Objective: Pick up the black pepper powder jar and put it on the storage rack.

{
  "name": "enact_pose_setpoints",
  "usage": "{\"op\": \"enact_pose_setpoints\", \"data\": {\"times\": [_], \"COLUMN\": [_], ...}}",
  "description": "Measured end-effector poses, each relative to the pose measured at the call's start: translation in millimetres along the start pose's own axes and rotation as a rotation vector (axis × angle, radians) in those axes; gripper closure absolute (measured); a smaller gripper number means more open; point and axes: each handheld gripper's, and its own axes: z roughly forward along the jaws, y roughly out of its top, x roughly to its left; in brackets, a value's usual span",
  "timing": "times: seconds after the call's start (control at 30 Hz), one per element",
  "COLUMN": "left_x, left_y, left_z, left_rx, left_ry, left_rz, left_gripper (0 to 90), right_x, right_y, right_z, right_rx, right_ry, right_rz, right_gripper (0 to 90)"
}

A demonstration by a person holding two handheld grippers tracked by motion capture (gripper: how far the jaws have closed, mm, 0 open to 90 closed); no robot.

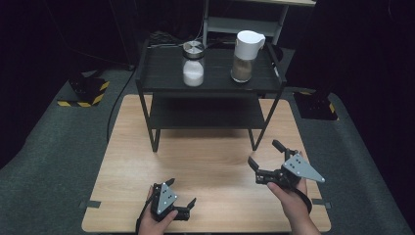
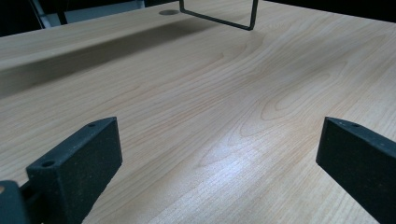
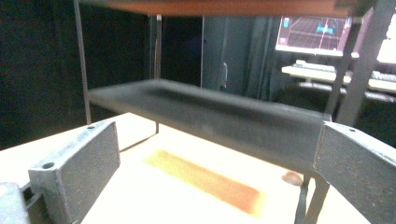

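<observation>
Dark room, grey carpet floor (image 1: pixel 58 147), pale wooden table (image 1: pixel 205 161), black 2-tier shelf rack (image 1: pixel 205 115), black-and-yellow hazard tape (image 1: pixel 98 93).

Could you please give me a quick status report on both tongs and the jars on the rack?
Left tongs open, low over table. Right tongs open, raised, facing rack. Sugar jar and white-lidded jar upright on top shelf, untouched. Path clear.

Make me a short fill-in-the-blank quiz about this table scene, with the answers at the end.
1. Both jars stand on the rack's ____ shelf.
2. The jar with the metal lid holds a ____ powder.
3. The jar with the white lid stands to the ____ of the other in the high view.
4. Both the left gripper and the right gripper are ____.

Answers: top; white; right; open
</observation>
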Motion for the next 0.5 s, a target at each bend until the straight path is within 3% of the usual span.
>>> {"op": "enact_pose_setpoints", "data": {"times": [0.3, 0.5], "left_x": [-0.8, -1.2], "left_y": [0.8, 1.3], "left_z": [1.2, 1.3], "left_rx": [0.003, 0.005], "left_ry": [-0.002, -0.003], "left_rz": [0.001, 0.013], "left_gripper": [0.4, 0.4], "right_x": [-1.2, 0.2], "right_y": [-41.1, -58.1], "right_z": [-19.5, -26.2], "right_rx": [0.113, 0.18], "right_ry": [-0.009, -0.02], "right_rz": [0.001, -0.004], "right_gripper": [0.1, 0.2]}}
